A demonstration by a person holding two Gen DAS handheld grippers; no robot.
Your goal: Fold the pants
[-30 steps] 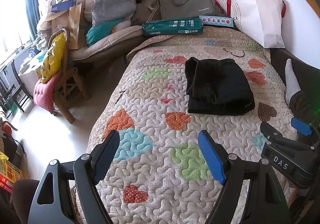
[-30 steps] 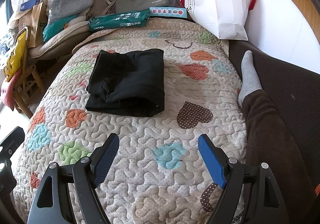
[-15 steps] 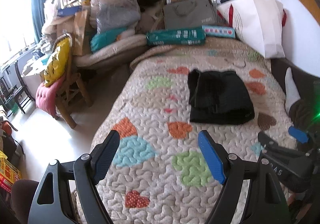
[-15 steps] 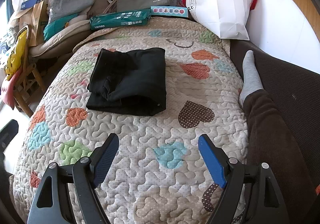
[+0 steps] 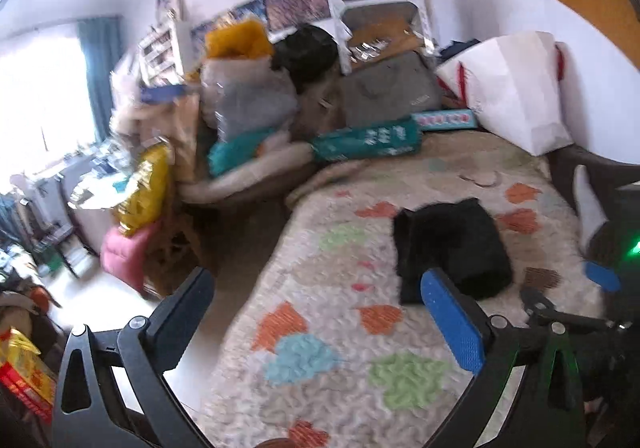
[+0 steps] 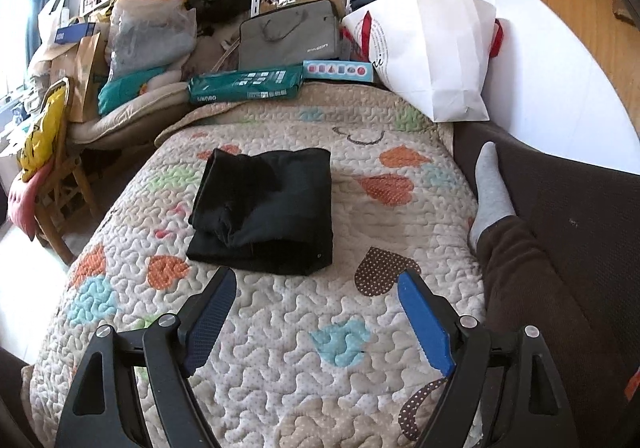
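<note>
A quilt [image 6: 280, 328] with coloured hearts covered the bed, and bags and boxes were heaped at its twelve o'clock end. The black pants [image 6: 266, 208] lay folded mid-bed, unmoved since a second before. The left view had swung upward and blurred, so detail there was perhaps unreliable. The left gripper [image 5: 316, 320] and right gripper [image 6: 314, 318] hovered wide open and empty, the pants lying just beyond them at twelve.

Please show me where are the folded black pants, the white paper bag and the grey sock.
folded black pants [image 6: 276, 204], right wrist view, middle of the top layer.
white paper bag [image 6: 432, 48], right wrist view, its broad white side.
grey sock [image 6: 490, 184], right wrist view, middle of the foot.
</note>
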